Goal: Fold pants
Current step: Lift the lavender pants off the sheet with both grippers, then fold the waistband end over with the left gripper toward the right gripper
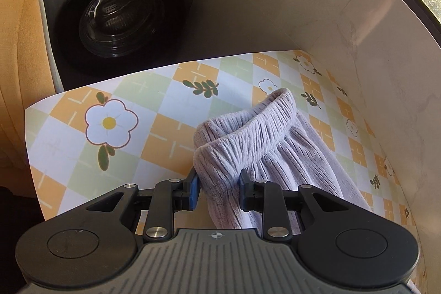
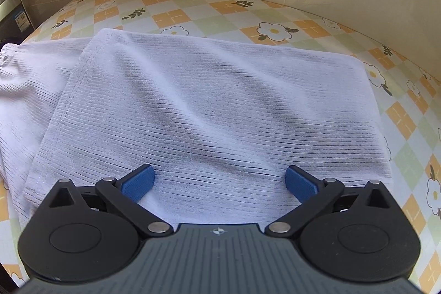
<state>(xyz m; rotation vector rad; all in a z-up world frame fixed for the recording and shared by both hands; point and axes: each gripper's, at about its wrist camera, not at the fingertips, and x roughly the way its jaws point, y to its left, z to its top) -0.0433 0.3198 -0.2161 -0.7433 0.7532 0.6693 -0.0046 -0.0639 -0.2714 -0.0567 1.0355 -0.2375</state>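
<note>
My left tongs (image 1: 219,188) pinch the pants (image 1: 256,145) at the waistband, lifting it off the table (image 1: 154,101) for folding; my right tongs (image 2: 219,183) hover spread over the folded legs (image 2: 209,106).

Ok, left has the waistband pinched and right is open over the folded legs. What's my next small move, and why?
Probably carry the left gripper, shut on the raised waistband, over onto the folded legs. The right gripper hangs open above them, gripping nothing, so the waistband end looks like the remaining fold.

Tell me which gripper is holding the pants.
The left gripper: its fingers pinch the lifted waistband. The right gripper is wide open above the pants.
</note>
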